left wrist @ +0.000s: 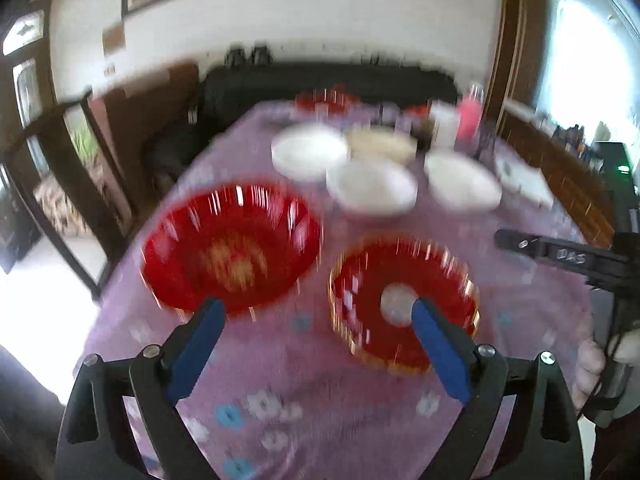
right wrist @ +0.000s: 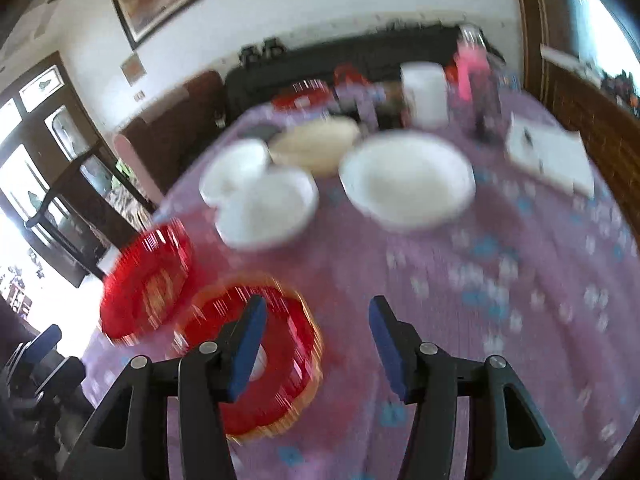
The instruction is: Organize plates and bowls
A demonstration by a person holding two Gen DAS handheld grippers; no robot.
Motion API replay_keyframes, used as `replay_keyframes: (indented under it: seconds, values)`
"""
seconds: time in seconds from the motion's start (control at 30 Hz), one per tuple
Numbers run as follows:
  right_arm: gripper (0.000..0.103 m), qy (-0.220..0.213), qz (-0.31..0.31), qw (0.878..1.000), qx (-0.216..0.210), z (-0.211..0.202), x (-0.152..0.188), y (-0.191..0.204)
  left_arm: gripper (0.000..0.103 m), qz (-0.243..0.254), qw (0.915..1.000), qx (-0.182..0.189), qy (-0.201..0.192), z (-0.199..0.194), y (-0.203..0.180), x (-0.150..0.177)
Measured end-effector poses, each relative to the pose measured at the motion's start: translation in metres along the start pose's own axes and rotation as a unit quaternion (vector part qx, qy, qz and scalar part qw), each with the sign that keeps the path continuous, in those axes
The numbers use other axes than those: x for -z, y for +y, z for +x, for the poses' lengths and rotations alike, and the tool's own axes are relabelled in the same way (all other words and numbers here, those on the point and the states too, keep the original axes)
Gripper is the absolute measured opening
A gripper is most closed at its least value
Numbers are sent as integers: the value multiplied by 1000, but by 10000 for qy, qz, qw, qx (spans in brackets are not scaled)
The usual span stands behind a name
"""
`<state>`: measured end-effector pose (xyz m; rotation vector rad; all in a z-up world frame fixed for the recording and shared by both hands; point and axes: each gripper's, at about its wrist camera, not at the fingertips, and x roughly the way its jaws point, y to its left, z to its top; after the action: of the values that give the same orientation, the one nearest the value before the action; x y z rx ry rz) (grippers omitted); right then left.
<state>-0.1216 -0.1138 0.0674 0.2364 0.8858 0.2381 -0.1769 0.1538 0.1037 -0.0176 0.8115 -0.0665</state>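
We see two round red glass dishes, mouths up, no long axis: a fluted red bowl [left wrist: 232, 246] and beside it a gold-rimmed red plate [left wrist: 404, 300], near the edge of the flowered lilac tablecloth [left wrist: 320, 400]. Smooth white bowls [left wrist: 372, 188] sit beyond. Our left gripper [left wrist: 318, 314] gapes wide, empty; our right gripper [right wrist: 318, 312] stands apart, empty.

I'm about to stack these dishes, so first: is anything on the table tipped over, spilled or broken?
Nothing stands out, though the pictures are blurred. The red ribbed glass bowl, the gold-rimmed red dish and the white bowls all sit upright on the purple flowered tablecloth, apparently empty.
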Motion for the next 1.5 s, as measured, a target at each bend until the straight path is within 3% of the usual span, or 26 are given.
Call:
replay_keyframes:
  seconds: [0.1, 0.23, 0.27, 0.6, 0.9, 1.07, 1.23, 1.3, 1.43, 1.5]
  values:
    - [53, 129, 194, 9997, -33, 17, 17, -12, 88, -75, 9994, 159, 293, 26, -1, 12]
    - [53, 327, 367, 9985, -228, 34, 19, -15, 37, -391, 9938, 493, 917, 65, 0, 16]
    - [53, 336, 346, 9986, -225, 37, 17, -14, 32, -465, 9921, 572, 1016, 71, 0, 18]
    - [51, 459, 285, 9975, -459, 60, 14, -4, 32, -536, 9908, 525, 1122, 96, -5, 15]
    - [12, 640, 262, 9960, -561, 75, 16, 0, 35, -539, 9907, 494, 1145, 108, -17, 8]
    - [11, 617, 495, 9957, -484, 62, 21, -21, 35, -613, 9904, 656, 1052, 98, -17, 6]
    - [10, 557, 540, 9964, -356, 42, 26, -40, 37, -471, 9914, 555, 1087, 103, -28, 0]
    - [10, 507, 540, 9968, -295, 36, 27, -46, 41, -399, 9911, 555, 1147, 110, -37, -4]
    - [10, 486, 663, 9963, -245, 33, 28, -56, 57, -181, 9931, 492, 1045, 121, -56, -12]
    - [10, 486, 678, 9962, -246, 33, 28, -58, 59, -49, 9937, 505, 998, 129, -65, -17]
